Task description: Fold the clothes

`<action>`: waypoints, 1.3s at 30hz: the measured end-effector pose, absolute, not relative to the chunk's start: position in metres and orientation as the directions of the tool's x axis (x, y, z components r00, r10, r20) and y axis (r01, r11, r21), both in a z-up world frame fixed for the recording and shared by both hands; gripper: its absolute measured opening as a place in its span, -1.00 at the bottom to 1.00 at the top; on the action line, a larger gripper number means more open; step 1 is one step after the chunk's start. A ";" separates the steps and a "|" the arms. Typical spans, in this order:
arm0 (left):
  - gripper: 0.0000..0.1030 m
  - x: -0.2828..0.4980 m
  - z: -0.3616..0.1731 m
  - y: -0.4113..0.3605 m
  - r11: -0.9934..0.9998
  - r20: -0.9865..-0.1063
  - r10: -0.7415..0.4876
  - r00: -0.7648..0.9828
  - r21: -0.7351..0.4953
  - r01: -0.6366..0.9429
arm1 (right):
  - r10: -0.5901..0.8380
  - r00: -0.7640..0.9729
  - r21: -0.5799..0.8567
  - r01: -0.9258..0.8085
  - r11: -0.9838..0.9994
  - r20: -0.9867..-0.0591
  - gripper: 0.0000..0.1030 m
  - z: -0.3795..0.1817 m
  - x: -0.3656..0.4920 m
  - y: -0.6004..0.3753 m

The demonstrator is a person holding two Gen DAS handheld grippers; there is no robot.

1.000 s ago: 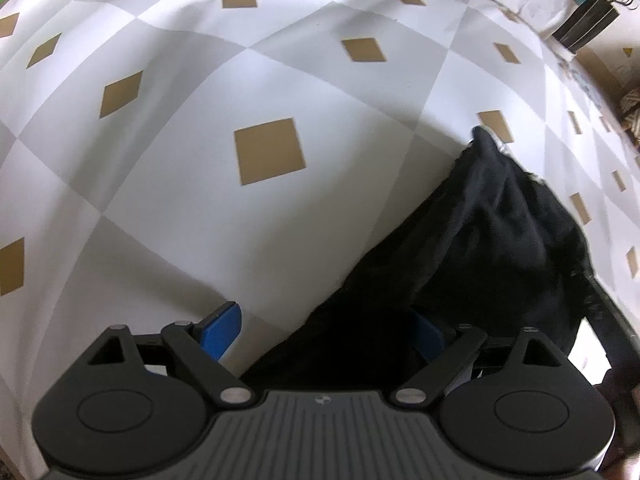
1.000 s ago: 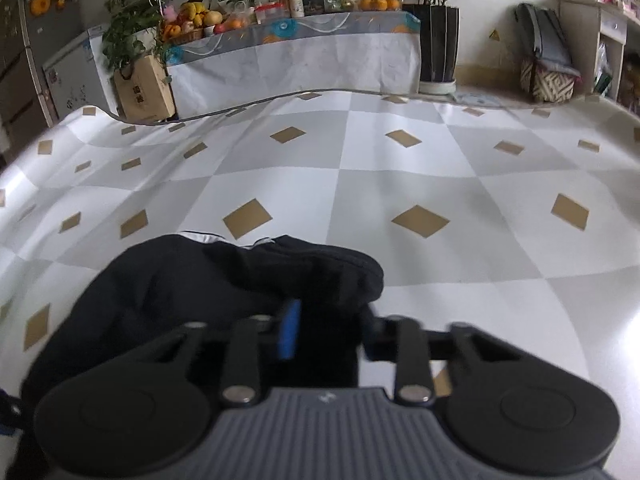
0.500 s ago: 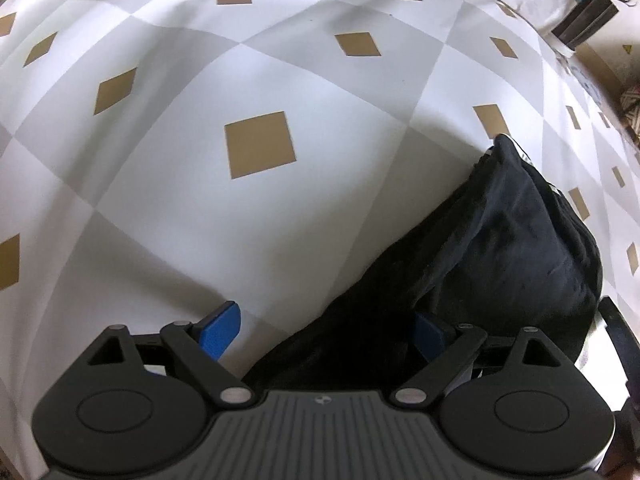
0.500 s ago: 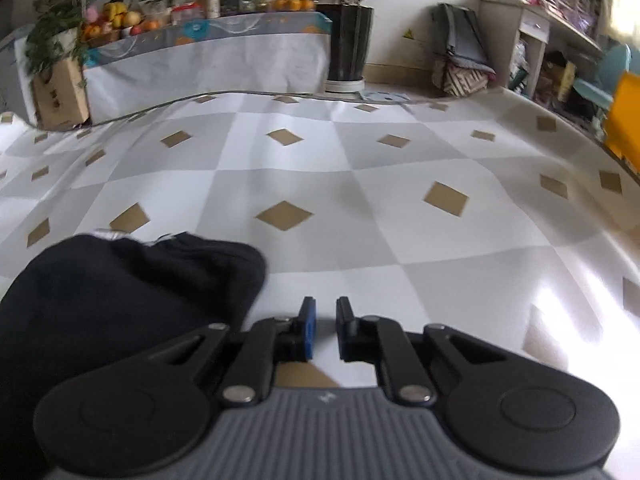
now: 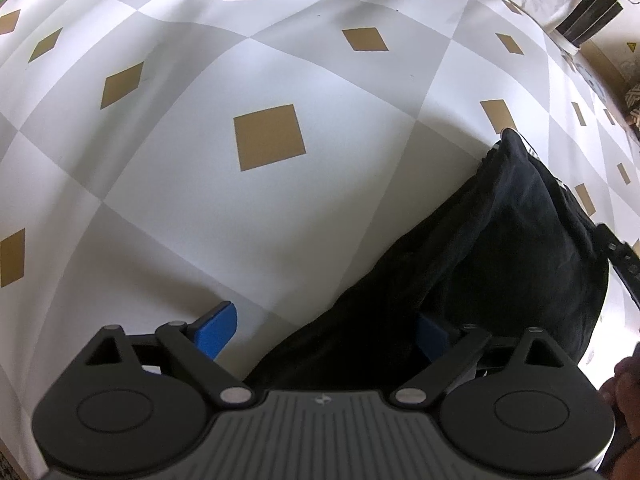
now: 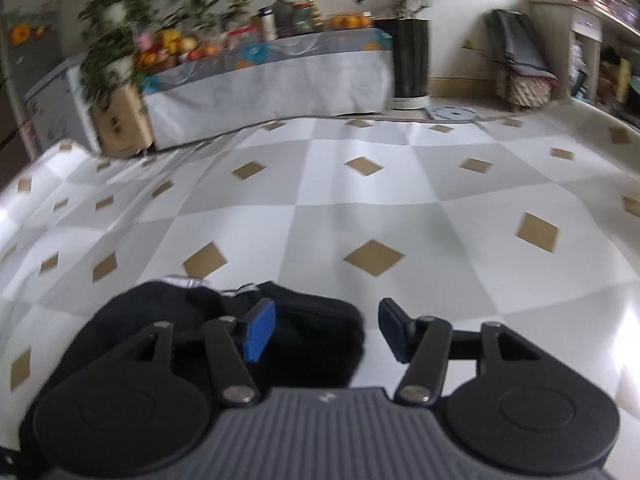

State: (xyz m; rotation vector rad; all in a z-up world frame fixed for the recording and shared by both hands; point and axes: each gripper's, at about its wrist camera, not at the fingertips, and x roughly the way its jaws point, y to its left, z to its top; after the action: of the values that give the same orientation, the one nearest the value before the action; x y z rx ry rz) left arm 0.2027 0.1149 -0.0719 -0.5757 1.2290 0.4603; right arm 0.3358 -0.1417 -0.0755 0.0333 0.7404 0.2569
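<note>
On the checked floor sheet (image 5: 280, 80), white and grey squares with tan diamonds, a black garment (image 5: 500, 264) is seen bunched in a heap. The left gripper (image 5: 324, 328) is held with jaws spread wide; the garment's near edge is draped between them, its left blue pad (image 5: 216, 330) over bare sheet beside the garment, the right pad partly hidden by cloth (contact cannot be told). In the right wrist view, the garment (image 6: 304, 332) lies low left, and the right gripper (image 6: 326, 330) is seen open, nothing gripped, its left finger over the garment's right end, the other over bare sheet just beside it. Beyond the garment, a cloth-covered table (image 6: 272, 76) with fruit and plants is blurred.
</note>
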 end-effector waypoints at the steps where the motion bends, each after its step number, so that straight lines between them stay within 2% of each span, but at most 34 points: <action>1: 0.82 0.203 -0.072 0.115 0.772 -0.961 0.020 0.276 -0.161 -0.615 | 0.249 0.704 0.116 -0.233 0.966 -0.665 0.16 -0.077 0.337 -0.138; 4: 0.84 0.204 -0.072 0.114 0.777 -0.961 0.024 0.275 -0.155 -0.610 | 0.269 0.696 0.106 -0.269 0.957 -0.666 0.25 -0.082 0.339 -0.130; 13: 0.87 0.203 -0.073 0.114 0.780 -0.961 0.030 0.276 -0.150 -0.607 | 0.109 0.739 -0.052 -0.191 0.980 -0.665 0.28 -0.100 0.340 -0.120; 18: 0.87 0.202 -0.073 0.115 0.777 -0.960 0.025 0.278 -0.156 -0.610 | 0.073 0.734 -0.037 -0.132 0.991 -0.676 0.27 -0.101 0.344 -0.141; 26: 0.91 0.204 -0.073 0.110 0.799 -0.965 0.000 0.261 -0.157 -0.580 | -0.114 0.735 -0.171 -0.003 0.985 -0.668 0.27 -0.094 0.339 -0.158; 35: 0.90 0.202 -0.073 0.108 0.799 -0.970 -0.033 0.242 -0.171 -0.577 | -0.300 0.673 -0.282 0.140 0.949 -0.676 0.27 -0.079 0.319 -0.226; 39: 0.90 0.199 -0.072 0.096 0.819 -0.968 -0.069 0.242 -0.193 -0.540 | -0.336 0.611 -0.266 0.205 0.942 -0.717 0.27 -0.077 0.300 -0.261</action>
State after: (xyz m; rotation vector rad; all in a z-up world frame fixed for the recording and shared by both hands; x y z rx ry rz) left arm 0.1985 0.0961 -0.0717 -0.5605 1.3031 0.3458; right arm 0.3000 -0.2608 -0.0766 -0.1632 0.8587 -0.3138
